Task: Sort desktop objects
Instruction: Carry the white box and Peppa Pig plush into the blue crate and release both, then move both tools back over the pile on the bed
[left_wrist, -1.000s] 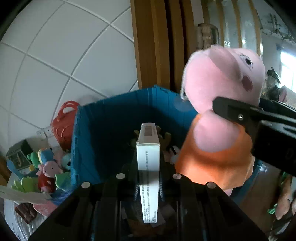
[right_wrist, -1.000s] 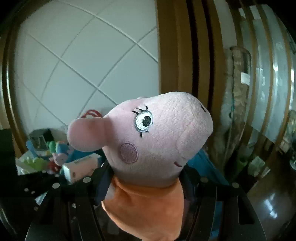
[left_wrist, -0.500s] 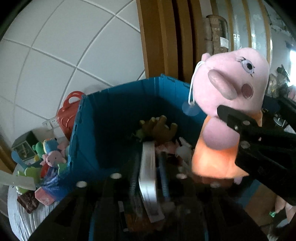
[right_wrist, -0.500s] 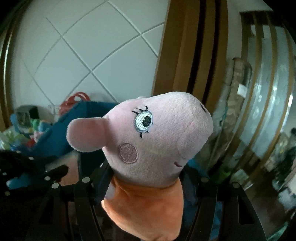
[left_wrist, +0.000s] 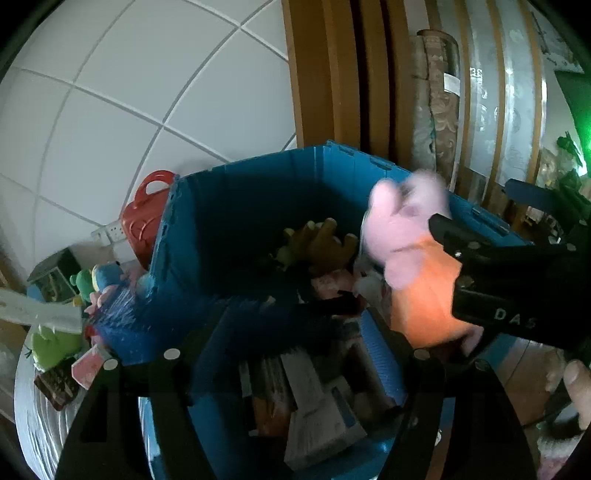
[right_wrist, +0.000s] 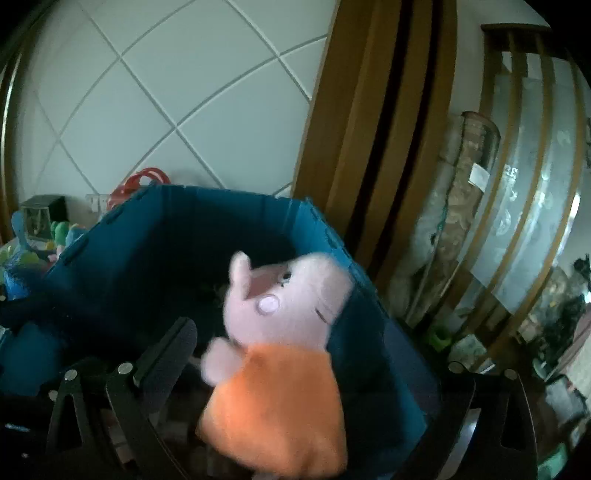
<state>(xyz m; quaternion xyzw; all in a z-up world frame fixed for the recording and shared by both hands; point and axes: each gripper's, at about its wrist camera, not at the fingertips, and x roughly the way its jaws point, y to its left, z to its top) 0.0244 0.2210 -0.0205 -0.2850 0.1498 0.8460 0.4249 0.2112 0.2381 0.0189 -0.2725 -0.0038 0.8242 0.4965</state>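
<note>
Pig plush (right_wrist: 284, 354) over blue bin (right_wrist: 155, 236) | both grippers opening, empty | tiled wall (right_wrist: 184, 92)

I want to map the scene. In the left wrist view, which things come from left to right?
Green plush toy → red plastic bag-shaped toy → blue bin → pink pig plush → right claw.
</note>
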